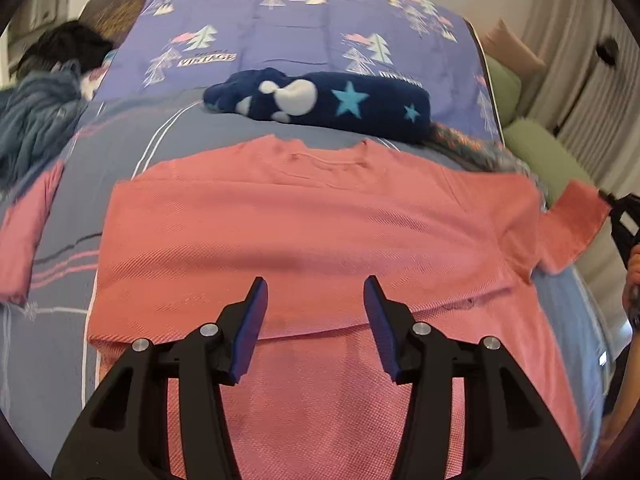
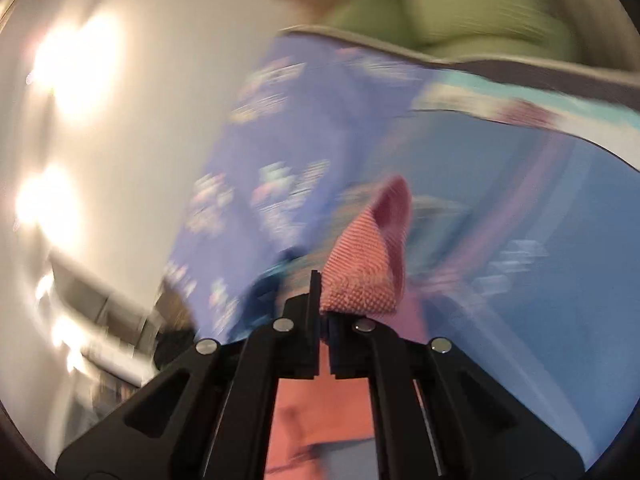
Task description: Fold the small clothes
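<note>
A pink knit sweater (image 1: 304, 224) lies flat on the bed, its bottom hem folded up over the body. Its left sleeve (image 1: 28, 232) lies out to the left. My left gripper (image 1: 316, 292) is open and empty, hovering just above the folded hem. My right gripper (image 2: 322, 292) is shut on the cuff of the right sleeve (image 2: 360, 272). In the left wrist view that gripper (image 1: 622, 216) holds the sleeve end (image 1: 576, 224) lifted at the bed's right edge. The right wrist view is motion-blurred.
A folded navy fleece with stars (image 1: 320, 100) lies beyond the sweater's collar. A purple tree-print quilt (image 1: 304, 32) covers the far bed. Blue and black clothes (image 1: 36, 112) are heaped at the left. Green cushions (image 1: 536, 152) sit off the right edge.
</note>
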The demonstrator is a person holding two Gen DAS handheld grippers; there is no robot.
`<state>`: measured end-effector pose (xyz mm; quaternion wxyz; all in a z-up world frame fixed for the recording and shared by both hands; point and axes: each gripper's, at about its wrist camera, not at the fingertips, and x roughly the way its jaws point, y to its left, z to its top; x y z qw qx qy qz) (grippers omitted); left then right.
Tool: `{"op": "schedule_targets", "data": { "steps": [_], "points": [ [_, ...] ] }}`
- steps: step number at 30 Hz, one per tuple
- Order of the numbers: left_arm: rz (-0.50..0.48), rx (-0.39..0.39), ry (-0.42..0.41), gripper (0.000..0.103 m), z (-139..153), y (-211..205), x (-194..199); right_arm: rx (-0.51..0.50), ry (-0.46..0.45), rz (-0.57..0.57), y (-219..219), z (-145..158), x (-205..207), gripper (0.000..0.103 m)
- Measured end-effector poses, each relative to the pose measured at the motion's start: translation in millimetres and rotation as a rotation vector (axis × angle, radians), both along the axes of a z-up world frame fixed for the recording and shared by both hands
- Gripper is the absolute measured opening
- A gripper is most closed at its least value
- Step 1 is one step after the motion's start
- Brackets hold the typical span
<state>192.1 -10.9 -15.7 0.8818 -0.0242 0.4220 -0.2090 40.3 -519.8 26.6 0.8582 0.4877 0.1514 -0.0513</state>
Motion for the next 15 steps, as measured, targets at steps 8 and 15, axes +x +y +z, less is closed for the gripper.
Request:
{"op": "schedule_targets", "data": {
  "steps": [8,15],
  "points": [
    [0.068,-0.097,0.009,0.053,3,48,-3,-0.314,-0.103,0.552,222,56,80,0.005],
    [0.061,-0.231,0.079,0.053,-2,84,-4,-0.466,0.165,0.854,343,-33,112,0.007]
  ]
}}
